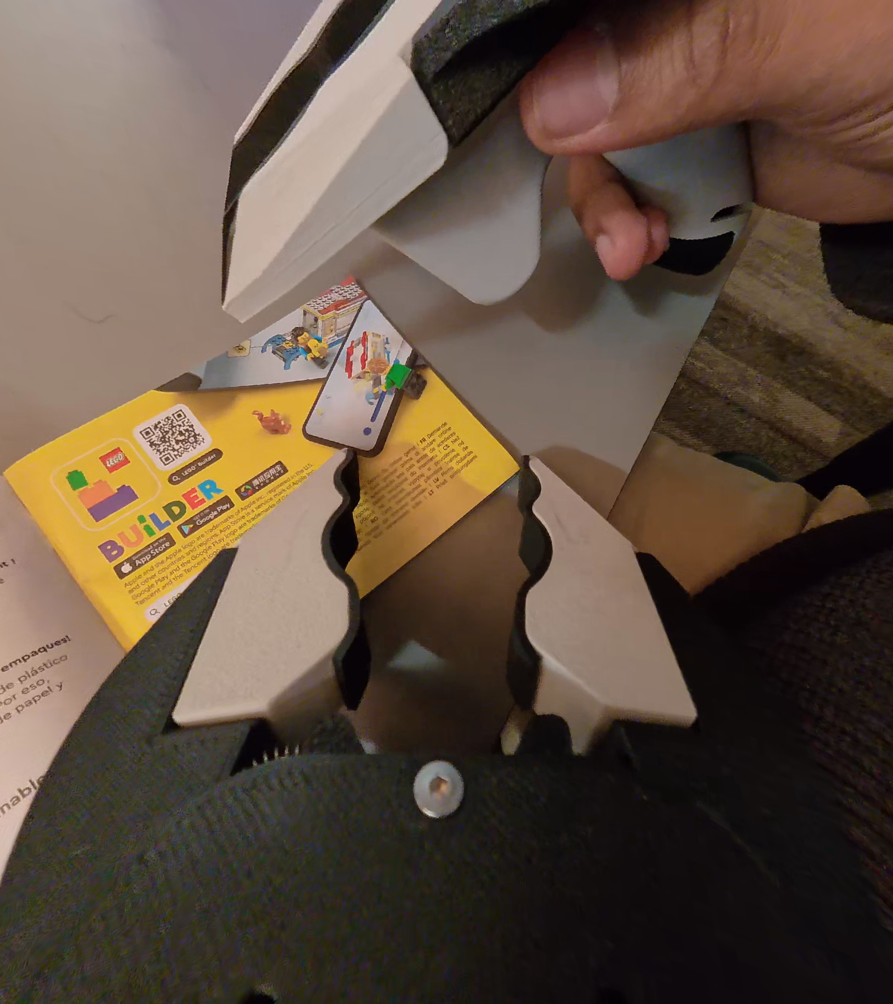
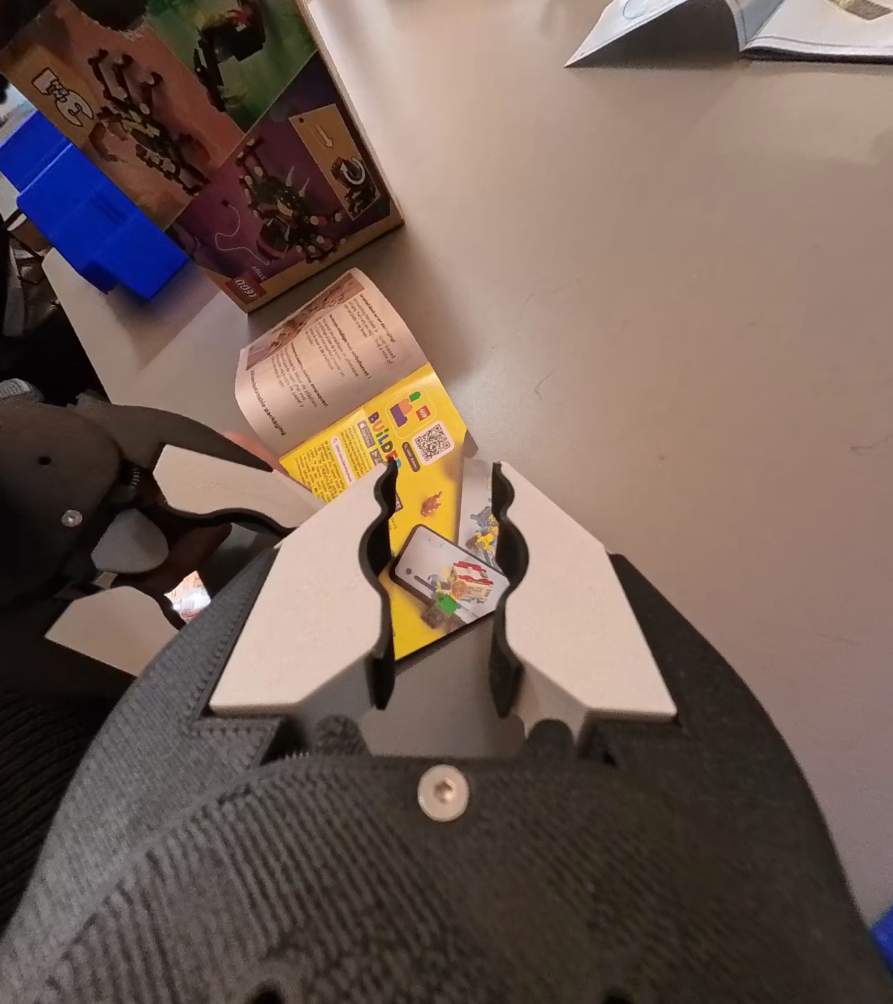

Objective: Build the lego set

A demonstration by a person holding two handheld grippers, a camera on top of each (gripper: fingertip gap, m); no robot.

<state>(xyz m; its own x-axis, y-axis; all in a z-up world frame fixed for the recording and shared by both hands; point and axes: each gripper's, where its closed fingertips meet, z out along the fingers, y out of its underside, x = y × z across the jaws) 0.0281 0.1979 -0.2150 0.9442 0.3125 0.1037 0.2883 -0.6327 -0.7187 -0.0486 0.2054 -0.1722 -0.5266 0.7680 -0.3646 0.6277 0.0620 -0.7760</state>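
left gripper (image 1: 436,462): jaws apart, holding nothing, above booklet edge
right gripper (image 2: 444,467): jaws apart, holding nothing
booklet (image 2: 373,429): flat on table (image 2: 705,326)
box (image 2: 205,136): beside booklet

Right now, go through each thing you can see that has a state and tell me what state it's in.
Left gripper: jaws open, nothing between them.
Right gripper: jaws open, above the leaflet.
Yellow leaflet: unfolded, flat on the table.
Lego box: lying on the table; open or shut, cannot tell.
Booklet: open.
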